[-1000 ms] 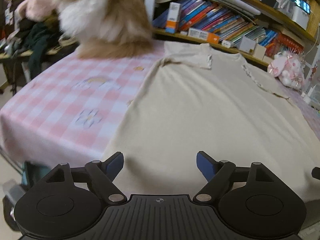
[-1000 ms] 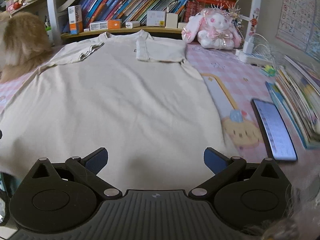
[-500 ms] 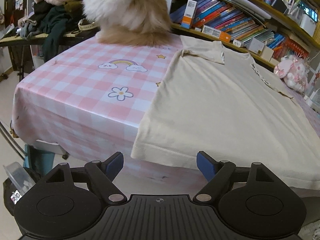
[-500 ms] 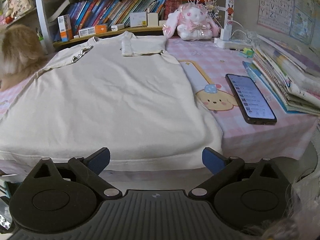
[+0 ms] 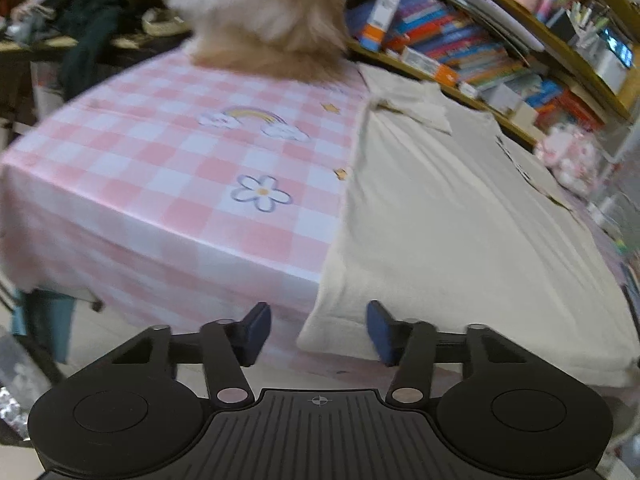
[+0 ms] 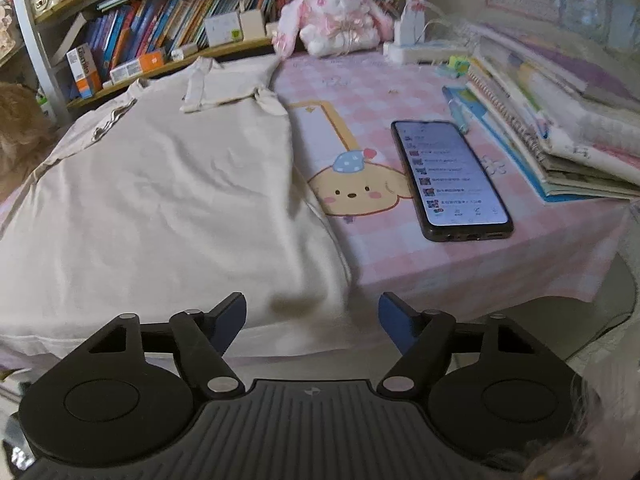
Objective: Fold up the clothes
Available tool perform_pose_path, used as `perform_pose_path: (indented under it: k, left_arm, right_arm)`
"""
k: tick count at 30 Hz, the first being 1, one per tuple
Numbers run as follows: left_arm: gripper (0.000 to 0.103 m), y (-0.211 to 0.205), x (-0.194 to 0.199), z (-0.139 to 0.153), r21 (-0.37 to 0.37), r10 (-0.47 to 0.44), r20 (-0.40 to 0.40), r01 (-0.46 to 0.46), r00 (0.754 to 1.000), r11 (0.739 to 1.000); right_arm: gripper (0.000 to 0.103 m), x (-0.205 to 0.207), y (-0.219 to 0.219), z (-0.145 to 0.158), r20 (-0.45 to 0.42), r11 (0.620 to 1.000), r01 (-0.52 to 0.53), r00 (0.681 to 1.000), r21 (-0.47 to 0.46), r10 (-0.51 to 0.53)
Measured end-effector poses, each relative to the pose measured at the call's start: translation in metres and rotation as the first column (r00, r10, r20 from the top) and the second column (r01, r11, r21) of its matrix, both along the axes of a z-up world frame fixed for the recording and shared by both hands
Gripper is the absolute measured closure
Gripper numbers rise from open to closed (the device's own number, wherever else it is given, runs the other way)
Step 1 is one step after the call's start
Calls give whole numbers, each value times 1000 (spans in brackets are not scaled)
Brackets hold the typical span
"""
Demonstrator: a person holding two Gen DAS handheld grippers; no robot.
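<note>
A cream shirt (image 5: 460, 232) lies flat on a table covered by a pink checked cloth (image 5: 168, 184), its sleeves folded inward near the collar at the far end and its hem hanging just over the near table edge. Behind the table, a wooden bookshelf (image 6: 168, 60) holds rows of upright books and small boxes (image 6: 224, 28); what the boxes contain cannot be told. The left gripper (image 5: 318, 330) sits at the shirt's near left hem corner, which lies between its jaws; the jaws are closing, and the blue pads (image 5: 378, 330) do not yet press the fabric. The right gripper (image 6: 312, 318) is at the near right hem corner, its jaws also closing, with the hem between them and still unpinched. A fluffy animal (image 5: 264, 12) sits on the far left part of the table, just beside the shirt's shoulder. To the left of the shirt the cloth is bare. To the right lie a phone (image 6: 450, 178) with a lit screen, near but apart from the shirt, then a stack of notebooks (image 6: 552, 120) at the table's right edge, and a plush rabbit (image 6: 336, 12) at the far end.
</note>
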State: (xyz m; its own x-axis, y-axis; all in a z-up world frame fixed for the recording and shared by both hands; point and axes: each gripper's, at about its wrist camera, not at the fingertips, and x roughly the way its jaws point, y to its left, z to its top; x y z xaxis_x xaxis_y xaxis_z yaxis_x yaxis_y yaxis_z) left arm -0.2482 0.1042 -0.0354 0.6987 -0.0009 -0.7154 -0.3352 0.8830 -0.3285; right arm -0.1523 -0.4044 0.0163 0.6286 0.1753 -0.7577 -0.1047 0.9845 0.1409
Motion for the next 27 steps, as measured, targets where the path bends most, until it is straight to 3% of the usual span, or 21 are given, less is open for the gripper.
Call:
perform_pose_path:
  k: [4, 10, 13, 14, 15, 16, 18, 22, 24, 25, 27]
  left_arm:
    - [60, 16, 10, -10, -96, -64, -33, 61, 997, 994]
    - [62, 33, 16, -20, -247, -74, -58, 58, 996, 967]
    - [100, 31, 17, -14, -263, -58, -71, 37, 996, 964]
    - [100, 28, 16, -9, -262, -55, -69, 35, 996, 964]
    - [100, 26, 15, -3, -259, -55, -64, 37, 996, 965]
    - [100, 23, 14, 4, -257, -61, -54, 45, 997, 965]
    - [100, 17, 15, 13, -246, -84, -30, 74, 996, 966]
    - [96, 22, 24, 7, -260, -84, -57, 66, 995, 963]
    - [91, 25, 26, 3, -277, -83, -71, 61, 994, 959]
    - [83, 26, 27, 2, -279, -85, -78, 60, 993, 959]
    - [72, 27, 29, -1, -282, -82, -90, 54, 993, 958]
  right_arm:
    - [40, 19, -15, -2, -90, 996, -71, 993, 55, 76]
    - [48, 48, -35, -11, -227, 976, -131, 959, 176, 170]
    - [55, 58, -40, -14, -263, 966, -139, 945, 220, 195]
    - [69, 60, -41, -14, -272, 961, -144, 940, 235, 207]
    - [89, 60, -42, -11, -274, 956, -155, 935, 249, 224]
    - [95, 59, -42, -7, -268, 951, -169, 933, 258, 239]
    - [96, 53, -42, 4, -245, 942, -198, 932, 272, 267]
    - [96, 54, -43, 9, -249, 933, -212, 925, 290, 288]
    - [96, 57, -43, 5, -270, 936, -211, 919, 283, 288]
    - [95, 59, -43, 3, -278, 937, -208, 917, 279, 286]
    - [85, 62, -41, -1, -289, 941, -200, 916, 274, 279]
